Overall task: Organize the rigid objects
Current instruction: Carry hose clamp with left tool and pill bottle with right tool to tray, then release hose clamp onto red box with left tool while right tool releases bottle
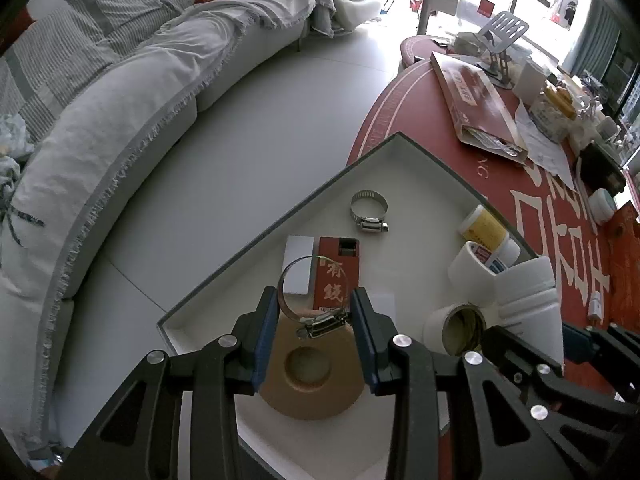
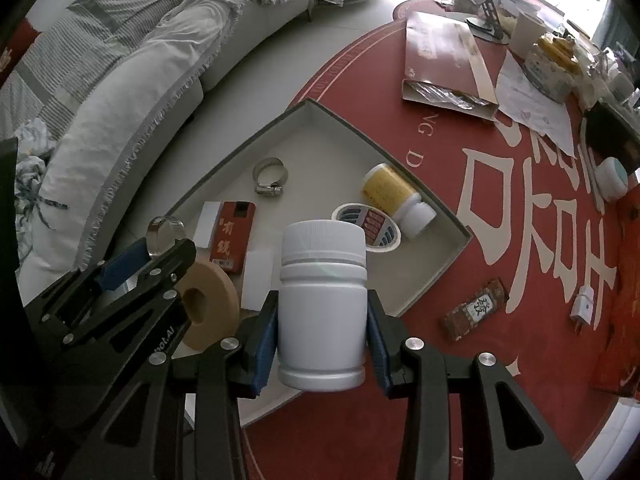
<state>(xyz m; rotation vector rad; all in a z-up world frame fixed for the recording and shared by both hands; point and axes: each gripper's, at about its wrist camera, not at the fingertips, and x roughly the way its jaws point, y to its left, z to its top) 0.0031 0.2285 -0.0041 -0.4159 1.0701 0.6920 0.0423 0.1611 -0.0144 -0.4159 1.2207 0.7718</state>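
Sofa [image 1: 132, 128] fills the left of my view, draped in pale throws, and the round red table [image 2: 520, 240] carries everything else. On its near edge sits the shallow grey tray [image 2: 432, 292], white inside. Over that tray I'm holding the white plastic bottle [image 2: 322, 304] upright in my right gripper [image 2: 322, 344], blue pads pressed against both its sides. Below and to the left lies the brown tape roll [image 1: 312, 368], flat on the tray floor. My left gripper [image 1: 316, 320] hovers just above it, jaws pinching the screw housing of a hose clamp [image 1: 308, 292], its steel band looping up ahead of the fingers. Further in I see a white tape roll [image 2: 368, 226], a yellow-labelled bottle [image 2: 394, 196] on its side, a red box [image 1: 336, 272] with white cards beside it, and a second hose clamp [image 1: 370, 210] lying loose near the far corner.
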